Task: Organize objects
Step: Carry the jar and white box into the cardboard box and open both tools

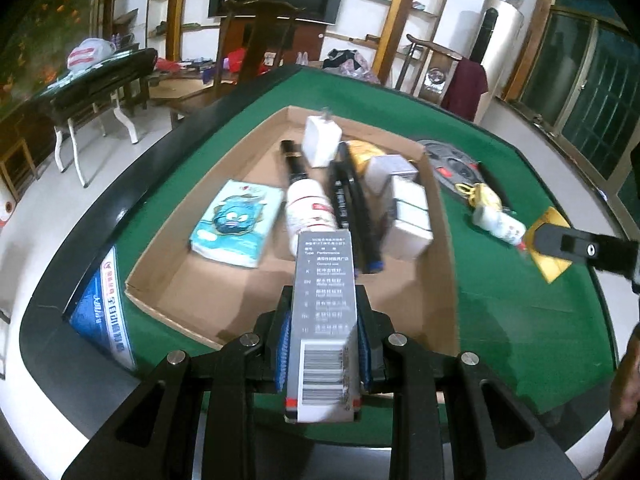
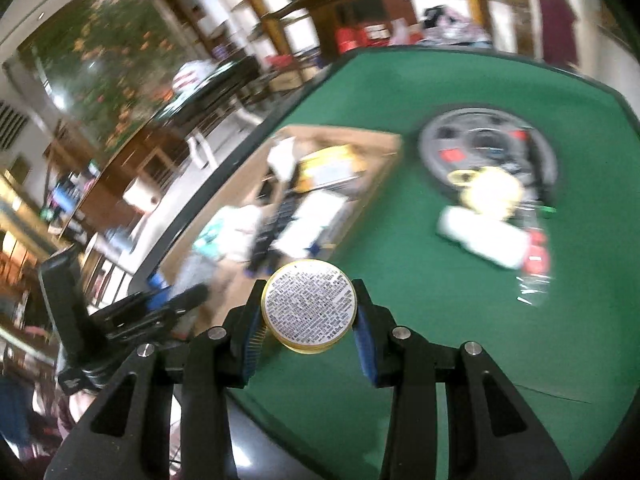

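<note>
**Clerk:** Left wrist view first. What do you hold?

**Me:** Item one: a tall grey carton [image 1: 323,320], printed table and barcode on its face, clamped between the blue pads of my left gripper [image 1: 323,354]. It hangs over the near edge of the cardboard tray [image 1: 168,276], not yet set down. Item two, right wrist view: a round gold tin [image 2: 309,306] with a printed label, pinched at its rim by my right gripper [image 2: 309,332], above the green table [image 2: 460,320] just beside the tray's near corner.

**Clerk:** Tray contents?

**Me:** One blue tissue pack [image 1: 236,222], flat, on the left. One white bottle with a black neck [image 1: 306,204], lying down beside it. Black tubes [image 1: 354,212], lying lengthwise. A stack of white boxes [image 1: 408,216] on the right. One white plug adapter [image 1: 321,142] standing at the far end, something yellow [image 1: 362,152] behind it. The near part of the floor is bare.

**Clerk:** Outstanding?

**Me:** On the felt, outside the tray: a grey disc [image 1: 450,160], a pale yellow toy [image 1: 486,196] touching a small white bottle [image 1: 500,226], and a blue packet [image 1: 106,312] at the table's left rim. I judge the job past halfway: two items in hand, several loose.
</note>
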Motion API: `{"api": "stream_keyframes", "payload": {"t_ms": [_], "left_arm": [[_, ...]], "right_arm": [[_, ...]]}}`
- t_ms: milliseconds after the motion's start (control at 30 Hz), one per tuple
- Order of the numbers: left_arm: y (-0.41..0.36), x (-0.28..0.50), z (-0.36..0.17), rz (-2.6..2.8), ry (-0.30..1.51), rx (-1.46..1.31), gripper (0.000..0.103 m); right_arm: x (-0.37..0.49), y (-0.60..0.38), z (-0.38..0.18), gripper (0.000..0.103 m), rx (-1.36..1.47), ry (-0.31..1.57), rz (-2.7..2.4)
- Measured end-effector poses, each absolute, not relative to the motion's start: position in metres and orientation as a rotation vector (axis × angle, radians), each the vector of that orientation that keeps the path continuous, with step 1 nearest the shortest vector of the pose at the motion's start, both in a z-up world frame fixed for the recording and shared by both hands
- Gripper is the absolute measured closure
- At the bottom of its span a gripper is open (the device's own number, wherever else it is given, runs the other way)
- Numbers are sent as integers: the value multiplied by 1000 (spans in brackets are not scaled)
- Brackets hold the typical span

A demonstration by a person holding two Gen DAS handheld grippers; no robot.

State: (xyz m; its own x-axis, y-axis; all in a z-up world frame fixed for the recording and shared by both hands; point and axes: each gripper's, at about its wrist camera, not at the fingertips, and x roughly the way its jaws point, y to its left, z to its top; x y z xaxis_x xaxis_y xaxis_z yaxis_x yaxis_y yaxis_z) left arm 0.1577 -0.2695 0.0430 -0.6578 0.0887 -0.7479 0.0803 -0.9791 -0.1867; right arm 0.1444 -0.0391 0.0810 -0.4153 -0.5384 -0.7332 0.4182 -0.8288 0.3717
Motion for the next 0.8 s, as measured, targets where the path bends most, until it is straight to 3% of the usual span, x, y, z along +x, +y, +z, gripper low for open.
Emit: {"api": "stream_keyframes", "payload": {"t_ms": [233,533,800], "left_arm": [[-281,152,32,2849,-308,-1302,80],[-284,159,31,2925,-273,-1282,80],[-296,164,39,3008,-318,-1240,60]], "right_arm": [[144,-115,61,65,1264,4,-2176],[135,-141,25,65,1363,112,-2161],[135,-148,20,65,1378,172,-2169]]}}
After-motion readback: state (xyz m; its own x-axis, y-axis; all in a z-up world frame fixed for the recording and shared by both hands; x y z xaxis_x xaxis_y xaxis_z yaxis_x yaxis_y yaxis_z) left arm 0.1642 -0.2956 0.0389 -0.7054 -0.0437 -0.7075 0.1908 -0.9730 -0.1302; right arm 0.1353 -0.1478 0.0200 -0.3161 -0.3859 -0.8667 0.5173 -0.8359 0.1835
